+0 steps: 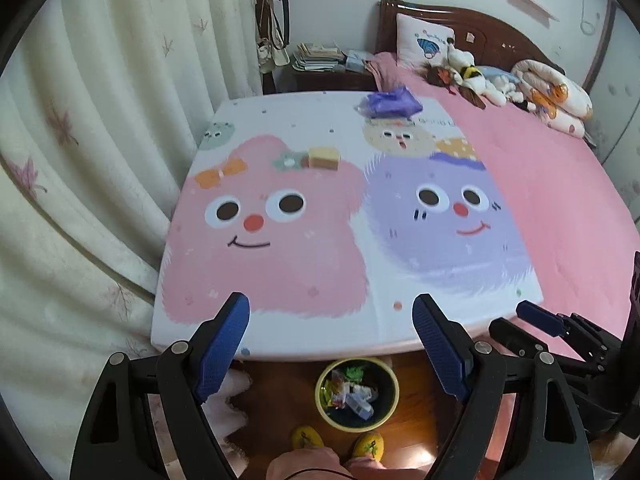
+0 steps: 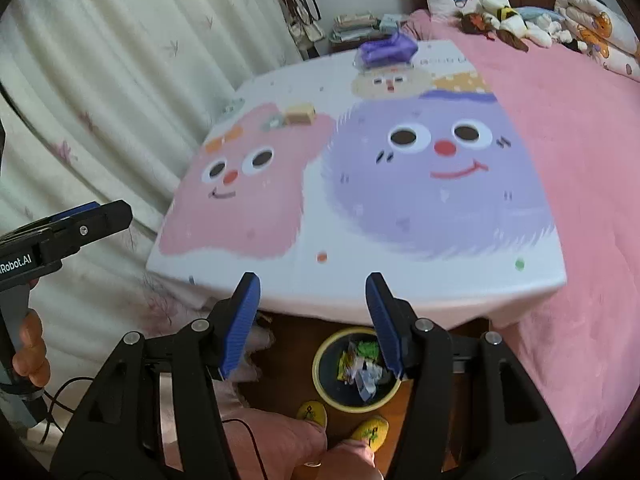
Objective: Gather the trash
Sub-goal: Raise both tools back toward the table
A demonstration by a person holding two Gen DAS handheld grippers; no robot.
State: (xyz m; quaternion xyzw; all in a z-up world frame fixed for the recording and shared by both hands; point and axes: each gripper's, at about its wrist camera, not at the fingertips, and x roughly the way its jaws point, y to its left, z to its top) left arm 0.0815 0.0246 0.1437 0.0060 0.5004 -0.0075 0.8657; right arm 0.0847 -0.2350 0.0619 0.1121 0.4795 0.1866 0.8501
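Observation:
A yellow-rimmed dark bin [image 1: 320, 384] [image 2: 318, 364] stands on the wooden floor just under the table's near edge, holding several crumpled wrappers. On the cartoon-printed table [image 1: 304, 120] [image 2: 320, 76] lie a yellow sponge-like block [image 1: 323, 158] [image 2: 300, 114] and, at the far edge, a crumpled purple bag [image 1: 390, 102] [image 2: 386, 50]. My left gripper [image 1: 332, 308] hangs above the table's front edge and the bin, open wide and empty. My right gripper [image 2: 312, 284] is beside it, jaws apart with nothing between them; it also shows at the right of the left wrist view [image 1: 516, 320].
A pink bed [image 1: 540, 184] with a pillow, plush toys and a rolled quilt borders the table's right side. A pale curtain [image 1: 100, 120] hangs at the left. A nightstand with books [image 1: 320, 60] stands behind. The person's yellow slippers [image 1: 306, 438] are by the bin.

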